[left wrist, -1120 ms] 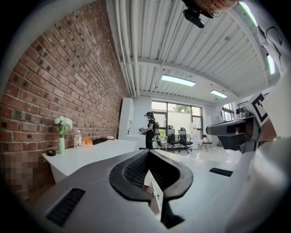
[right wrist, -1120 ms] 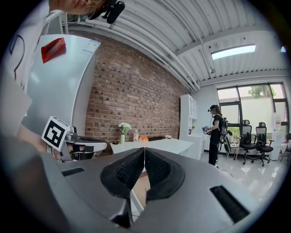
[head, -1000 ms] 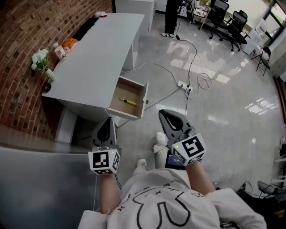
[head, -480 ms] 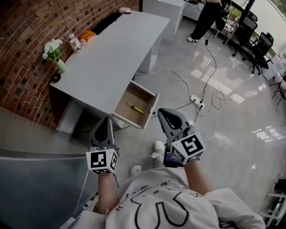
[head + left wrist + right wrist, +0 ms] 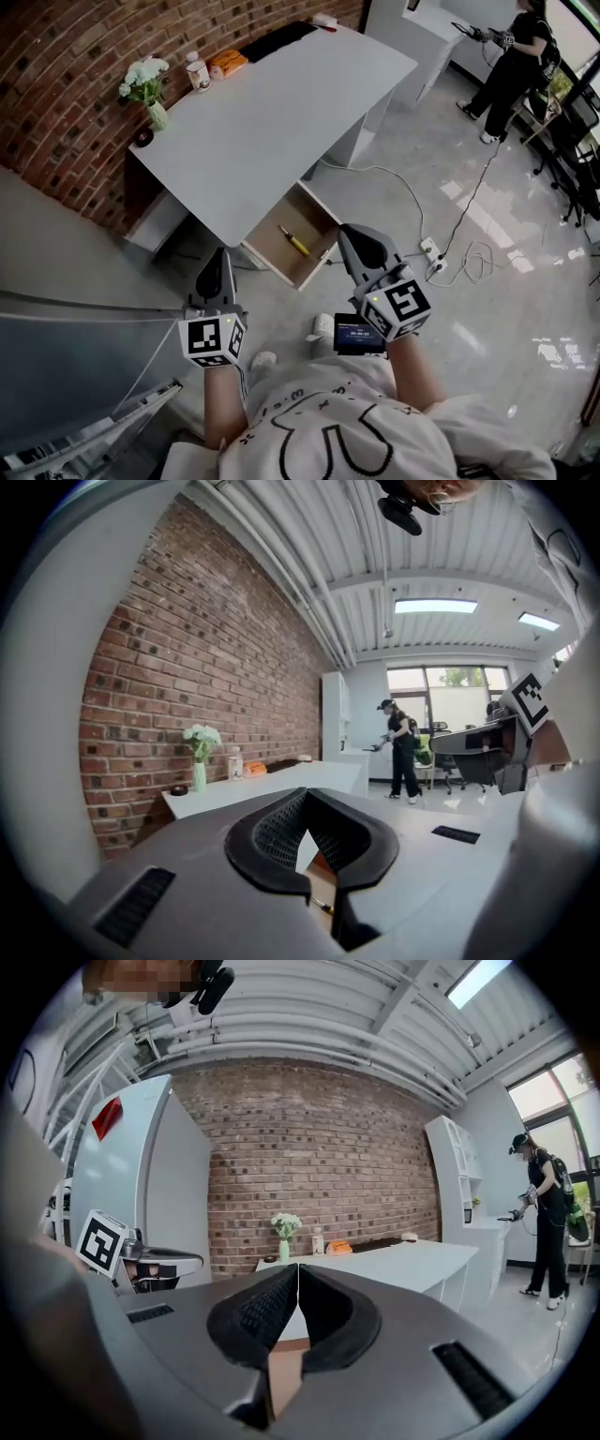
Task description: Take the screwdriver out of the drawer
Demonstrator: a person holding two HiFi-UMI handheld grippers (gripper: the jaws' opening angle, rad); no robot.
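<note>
A yellow-handled screwdriver [image 5: 293, 241] lies in the open wooden drawer [image 5: 312, 208] under the white desk [image 5: 272, 112]. My left gripper [image 5: 225, 251] is shut and empty, held below and left of the drawer. My right gripper [image 5: 349, 231] is also shut and empty, its tip just right of the drawer's front corner. In the left gripper view the jaws [image 5: 305, 794] meet at the tip, and a bit of the screwdriver [image 5: 322, 907] shows through the gap below. In the right gripper view the closed jaws [image 5: 298, 1267] frame the drawer's wood [image 5: 281, 1372].
On the desk by the brick wall stand a vase of white flowers [image 5: 150, 89], a bottle [image 5: 196, 70], an orange item [image 5: 228, 62] and a black strip [image 5: 281, 37]. A power strip with cables [image 5: 433, 251] lies on the floor. A person [image 5: 516, 56] stands at the far right.
The head view has swung, so the desk and drawer now sit higher and more central. Both grippers stay shut and have come closer to the drawer.
</note>
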